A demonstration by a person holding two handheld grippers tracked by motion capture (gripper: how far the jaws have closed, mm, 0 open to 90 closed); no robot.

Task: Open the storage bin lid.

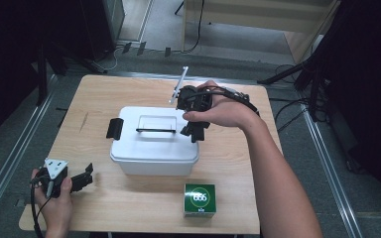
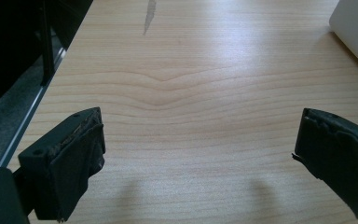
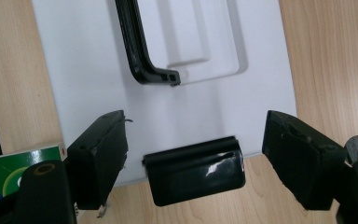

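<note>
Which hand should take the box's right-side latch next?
Right. The right gripper hangs open directly over the black latch at the white box's edge, jaws either side. The left gripper rests near the table's corner, apart from the box.

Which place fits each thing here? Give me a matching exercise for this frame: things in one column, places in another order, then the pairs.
Things:
1. white storage box
2. green carton
3. left gripper
4. right gripper

Places:
A. near edge of the wooden table, right of centre
B. over the box's right-hand latch, jaws apart
C. middle of the table, lid on
D. near left corner of the table, jaws apart over bare wood

Pairs: 1-C, 2-A, 3-D, 4-B
</note>
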